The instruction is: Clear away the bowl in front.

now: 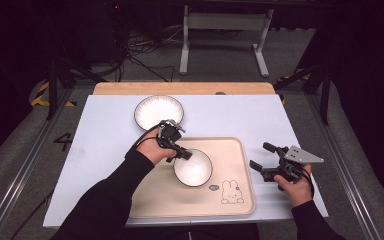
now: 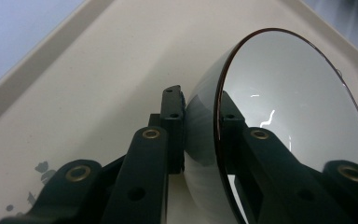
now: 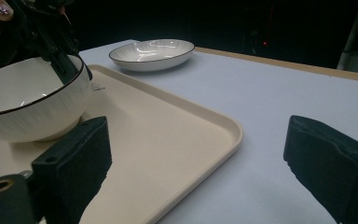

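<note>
Left gripper [image 1: 182,154] was clamped on the rim of the white bowl [image 1: 193,168], one jaw outside the wall and one inside, as the left gripper view showed plainly: the dark-edged rim [image 2: 220,126] ran between the two black pads. Bowl sat on the cream tray [image 1: 240,165], toward the tray's far left part, whether resting flat or slightly lifted could not be told. From the right gripper view the bowl [image 3: 28,105] stood upright with the left gripper [image 3: 67,70] hooked over its far rim.

Tray lay at the near edge of the table [image 1: 105,150], roughly centred, a rabbit drawing [image 1: 232,192] near its near right corner.

Right gripper [image 1: 266,161] hung just off the tray's right edge, above the table's near right part, jaws spread wide and holding nothing; its own view showed the two pads [image 3: 77,154] well apart, with the tray rim [image 3: 235,135] and bare table between them.

Shallow white plate [image 1: 159,111] with a dark rim rested on the table beyond the tray, toward the far edge, apart from the tray.
</note>
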The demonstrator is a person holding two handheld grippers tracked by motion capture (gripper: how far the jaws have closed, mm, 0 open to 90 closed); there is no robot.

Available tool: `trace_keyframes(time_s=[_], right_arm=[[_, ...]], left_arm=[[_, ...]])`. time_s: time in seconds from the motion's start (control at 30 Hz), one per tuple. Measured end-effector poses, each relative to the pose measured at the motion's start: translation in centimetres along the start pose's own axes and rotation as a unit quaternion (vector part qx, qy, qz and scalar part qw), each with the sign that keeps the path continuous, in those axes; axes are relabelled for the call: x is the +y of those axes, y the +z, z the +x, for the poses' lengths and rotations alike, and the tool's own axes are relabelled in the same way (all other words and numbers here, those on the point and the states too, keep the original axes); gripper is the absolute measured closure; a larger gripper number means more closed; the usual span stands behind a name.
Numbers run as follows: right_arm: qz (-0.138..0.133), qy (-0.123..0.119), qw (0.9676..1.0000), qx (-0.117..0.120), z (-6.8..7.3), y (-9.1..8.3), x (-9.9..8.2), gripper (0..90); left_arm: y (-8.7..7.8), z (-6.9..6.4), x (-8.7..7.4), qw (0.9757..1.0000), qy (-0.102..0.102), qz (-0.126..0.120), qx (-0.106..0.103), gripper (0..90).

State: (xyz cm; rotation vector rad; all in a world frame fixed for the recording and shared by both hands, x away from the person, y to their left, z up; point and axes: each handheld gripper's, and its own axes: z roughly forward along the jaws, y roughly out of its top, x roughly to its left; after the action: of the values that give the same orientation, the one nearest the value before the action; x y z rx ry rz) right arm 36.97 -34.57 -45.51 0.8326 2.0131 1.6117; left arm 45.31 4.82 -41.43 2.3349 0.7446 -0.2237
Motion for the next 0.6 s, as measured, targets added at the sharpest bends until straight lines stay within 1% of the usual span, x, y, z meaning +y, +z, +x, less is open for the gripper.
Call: trace_keyframes(time_s=[0.13,0.27,0.4,0.5,0.53,0.6], right_arm=[[0.0,0.0,1.0,0.0,0.0,0.0,0.0,7.8],[0.0,0.0,1.0,0.0,-0.01,0.0,0.0,7.8],[-0.002,0.001,1.0,0.0,-0.02,-0.03,-0.01,7.6],[-0.002,0.001,1.0,0.0,-0.02,-0.02,-0.01,7.6],[-0.001,0.001,1.0,0.0,-0.02,-0.02,-0.01,7.6],[-0.001,0.001,1.0,-0.001,0.0,-0.01,-0.01,7.6]], left_arm=[[-0.03,0.09,-0.02,1.0,-0.003,0.001,0.001,78.5],[-0.07,0.17,-0.06,0.9999,-0.002,0.005,0.011,78.4],[-0.08,0.39,-0.07,0.9999,-0.002,0.004,0.015,78.0],[-0.25,0.42,-0.04,0.9999,-0.006,-0.007,0.011,76.5],[-0.35,0.41,0.0,0.9998,-0.003,-0.011,0.013,75.0],[-0.63,0.2,0.09,0.9995,0.004,-0.024,0.02,68.2]])
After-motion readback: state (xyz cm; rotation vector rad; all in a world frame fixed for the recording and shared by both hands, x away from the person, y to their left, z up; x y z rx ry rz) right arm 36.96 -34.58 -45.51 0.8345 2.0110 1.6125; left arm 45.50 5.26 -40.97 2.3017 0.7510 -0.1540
